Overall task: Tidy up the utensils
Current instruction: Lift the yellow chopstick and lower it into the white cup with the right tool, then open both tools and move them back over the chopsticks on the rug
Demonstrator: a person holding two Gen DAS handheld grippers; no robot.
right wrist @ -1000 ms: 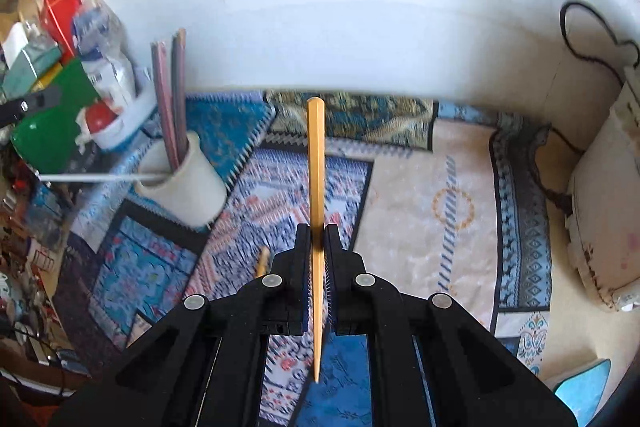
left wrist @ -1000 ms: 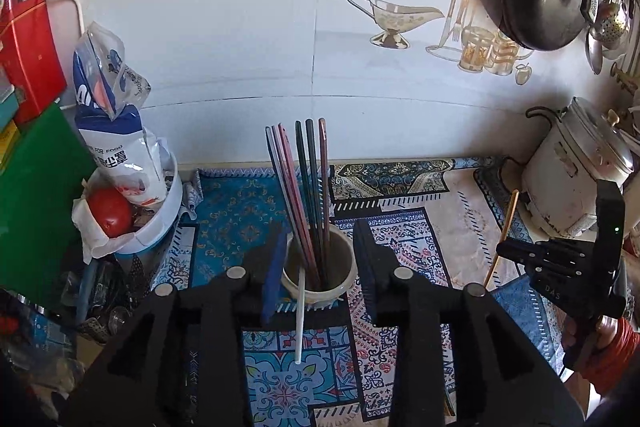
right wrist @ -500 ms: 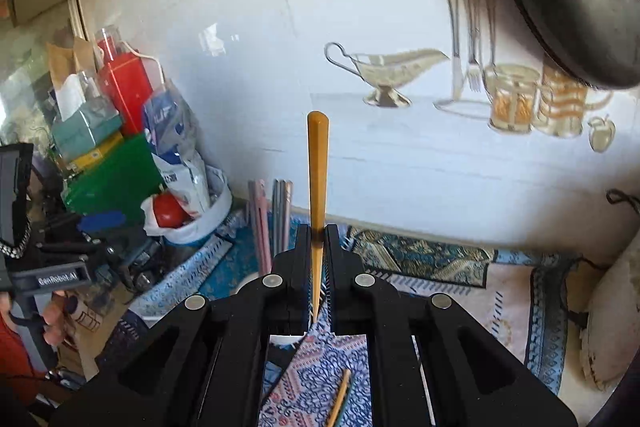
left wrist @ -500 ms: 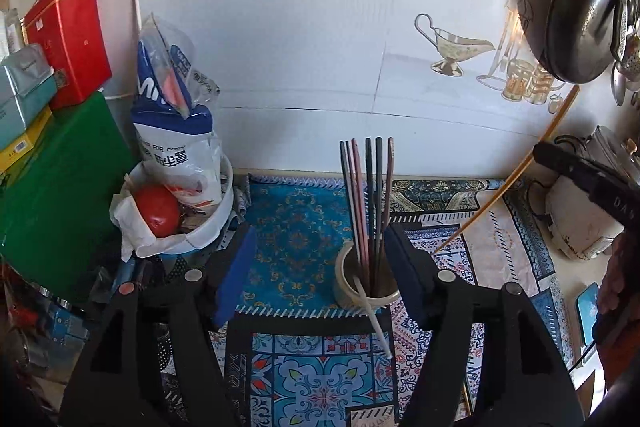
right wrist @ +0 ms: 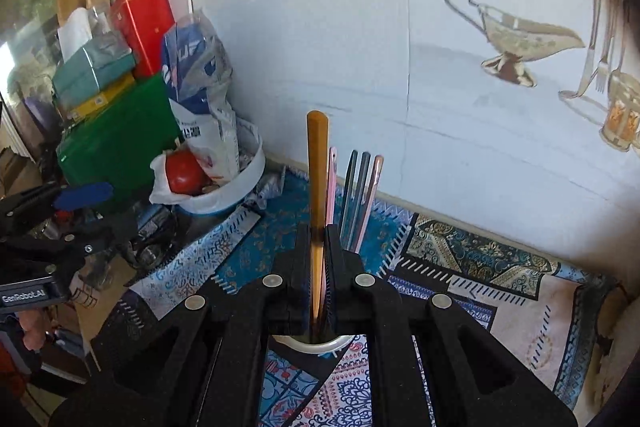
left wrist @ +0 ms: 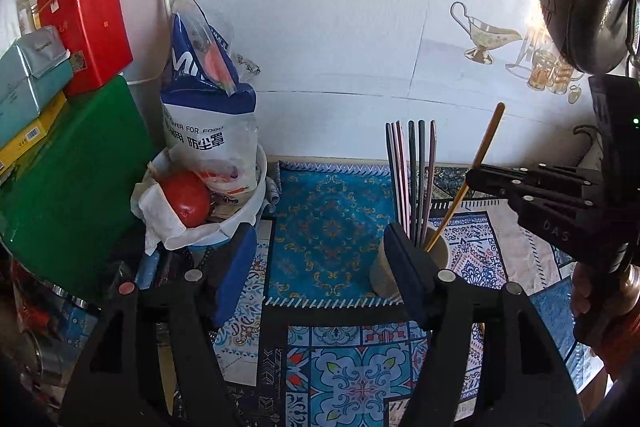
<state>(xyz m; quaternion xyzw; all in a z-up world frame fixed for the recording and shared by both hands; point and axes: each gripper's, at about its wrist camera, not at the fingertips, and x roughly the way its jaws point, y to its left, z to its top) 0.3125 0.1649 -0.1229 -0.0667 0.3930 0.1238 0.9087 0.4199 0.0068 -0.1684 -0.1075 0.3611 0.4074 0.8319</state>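
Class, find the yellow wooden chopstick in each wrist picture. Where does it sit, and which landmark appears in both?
Left wrist view: yellow chopstick right of centre, slanting down into the holder cup.
Right wrist view: chopstick upright at centre, clamped in the right gripper.
Shared landmark: red tomato.

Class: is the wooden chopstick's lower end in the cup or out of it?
In. The wooden chopstick, clamped in the right hand-held gripper, slants down with its tip inside the cup rim.

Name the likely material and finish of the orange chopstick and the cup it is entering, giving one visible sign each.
Orange chopstick: probably bamboo or wood, honey-coloured with a smooth sheen, though plastic is possible. Cup: likely glazed ceramic, with a thick, pale, glossy rim.
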